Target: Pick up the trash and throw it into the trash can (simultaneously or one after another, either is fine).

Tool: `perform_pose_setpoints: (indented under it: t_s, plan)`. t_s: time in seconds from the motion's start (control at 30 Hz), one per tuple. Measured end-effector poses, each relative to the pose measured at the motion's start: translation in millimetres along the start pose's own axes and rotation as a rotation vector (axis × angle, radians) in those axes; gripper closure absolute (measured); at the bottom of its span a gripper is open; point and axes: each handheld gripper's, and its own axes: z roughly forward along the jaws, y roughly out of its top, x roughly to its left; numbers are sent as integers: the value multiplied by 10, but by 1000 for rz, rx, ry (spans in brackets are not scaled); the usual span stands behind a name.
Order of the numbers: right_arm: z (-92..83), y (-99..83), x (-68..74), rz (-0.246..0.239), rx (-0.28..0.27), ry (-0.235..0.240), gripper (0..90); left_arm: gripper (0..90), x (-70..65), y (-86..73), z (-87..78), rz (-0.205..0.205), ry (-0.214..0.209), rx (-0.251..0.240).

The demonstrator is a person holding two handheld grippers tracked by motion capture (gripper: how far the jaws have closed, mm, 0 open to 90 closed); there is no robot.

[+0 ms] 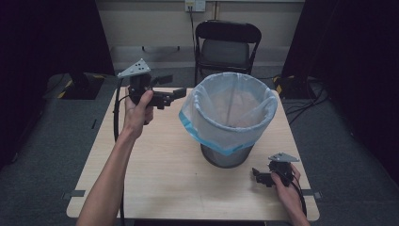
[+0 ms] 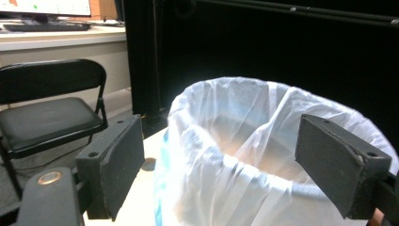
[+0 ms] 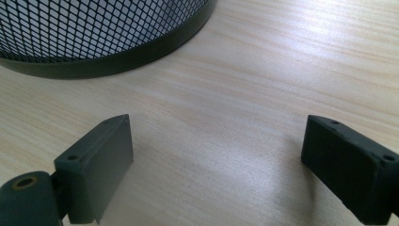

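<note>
Step in hand: I read this as the approach to the bag's rim, before any grasp; nothing is held by either tool.
Bin: the black mesh waste bin (image 1: 226,157) stands upright near the middle of the wooden table (image 1: 164,174), somewhat toward the right half.
Liner: the pale plastic bag (image 1: 230,113) sits inside the bin, its top folded outward over the rim, and a blue-tinted edge hangs down on the near left side.
Left gripper: I hold the left gripper (image 1: 170,96) raised above the table at the far left, pointing toward the bag's rim; its jaws stand wide apart and empty, and in the left gripper view the bag's rim (image 2: 244,136) lies between and beyond the pads, near but not touching.
Right gripper: the right gripper (image 1: 259,176) rests low at the near right edge, close to the bin's foot; its jaws are also spread wide with only bare tabletop between them, and the bin's mesh base (image 3: 94,37) shows just ahead.
Next move, my judgement: I need to carry the left jaws forward until one pad is inside and one outside the folded film, then close on the film alone, not the wire rim.
Care: the film is thin and slack, so a shallow pinch may slip; the right tool may have to steady the bin's base.
</note>
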Motion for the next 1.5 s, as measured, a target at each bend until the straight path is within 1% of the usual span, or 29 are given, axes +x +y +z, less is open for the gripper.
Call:
perform_pose_setpoints:
  t_s: [0.1,0.2,0.23,0.33,0.4,0.47,0.63,0.67,0.77,0.87,0.97,1.07,1.17,1.27,1.33,1.37,1.5]
  plan:
    - [0,0,0,0,0,0,87,162,26,-30,-67,15,4,8]
    - [0,0,0,0,0,0,87,163,56,-56,-141,14,28,-1]
    - [0,0,0,0,0,0,87,162,66,-66,-165,15,27,-3]
    - [0,0,0,0,0,0,87,163,99,-103,-235,20,51,2]
    - [0,0,0,0,0,0,87,163,118,-138,-272,14,57,5]
    - [0,0,0,0,0,0,87,165,137,-171,-304,8,62,19]
    - [0,0,0,0,0,0,87,171,189,-248,-402,-1,83,36]
    - [0,0,0,0,0,0,87,171,197,-268,-422,-9,89,34]
    - [0,0,0,0,0,0,87,172,228,-328,-491,-15,111,54]
    - [0,0,0,0,0,0,87,175,263,-394,-559,-34,119,63]
    - [0,0,0,0,0,0,87,177,290,-453,-622,-43,134,72]
    - [1,0,0,0,-1,0,87,178,293,-523,-678,-44,144,86]
    - [0,0,0,0,0,-1,87,183,299,-603,-734,-58,158,92]
    - [0,0,0,0,0,0,87,183,307,-689,-775,-62,170,113]
    - [0,0,0,0,0,0,87,185,309,-749,-802,-69,175,119]
    - [0,0,0,0,0,0,87,186,312,-776,-818,-64,177,128]
    - [0,0,0,0,0,0,87,191,300,-889,-883,-71,200,141]
